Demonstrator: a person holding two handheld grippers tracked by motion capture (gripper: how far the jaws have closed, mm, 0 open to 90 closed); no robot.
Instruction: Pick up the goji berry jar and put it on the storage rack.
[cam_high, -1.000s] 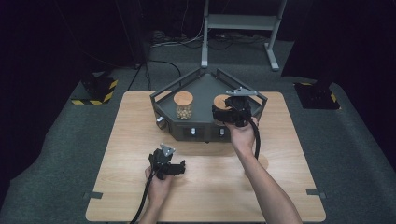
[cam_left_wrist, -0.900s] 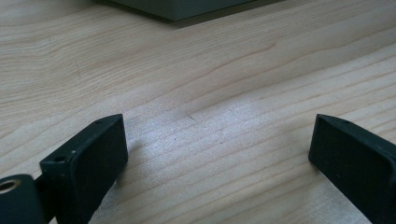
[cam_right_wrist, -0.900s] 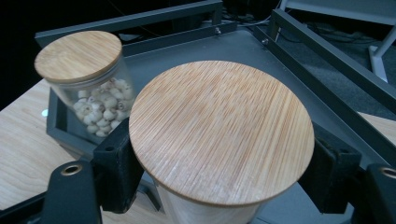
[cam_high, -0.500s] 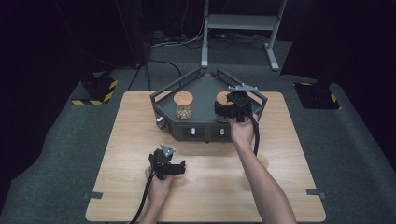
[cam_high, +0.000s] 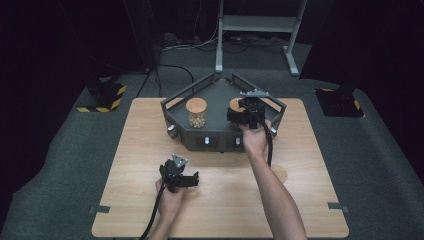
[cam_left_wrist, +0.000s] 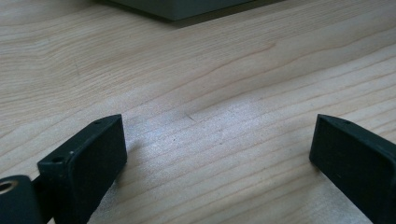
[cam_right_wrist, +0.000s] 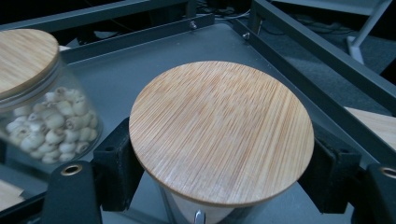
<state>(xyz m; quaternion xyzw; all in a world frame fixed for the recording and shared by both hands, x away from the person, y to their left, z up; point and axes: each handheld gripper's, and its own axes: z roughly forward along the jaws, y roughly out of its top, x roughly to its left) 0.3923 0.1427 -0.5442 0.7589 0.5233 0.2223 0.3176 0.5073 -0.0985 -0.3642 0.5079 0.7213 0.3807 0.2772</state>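
A glass jar with a round bamboo lid (cam_right_wrist: 219, 130) stands on the right side of a dark grey railed tray (cam_right_wrist: 116, 79). My right gripper (cam_right_wrist: 224, 179) has one black jaw on each side of the jar, tucked just under the lid's rim and against the glass. From above, the right gripper (cam_high: 240, 111) reaches over the tray's front, partly covering that jar (cam_high: 234, 103). My left gripper (cam_high: 192, 179) rests low on the wooden table with nothing held. Its jaws (cam_left_wrist: 217, 154) are spread wide over bare wood.
A second lidded jar (cam_high: 196, 111) filled with small pale pieces (cam_right_wrist: 46, 123) stands to the left on the tray (cam_high: 187, 90). The tray has raised metal rails and knobs on its front face. Cables trail from both grippers toward the table's (cam_high: 125, 150) near edge.
My right gripper has crept slightly forward over the tray toward the jar. The left gripper and the other jar have stayed put.
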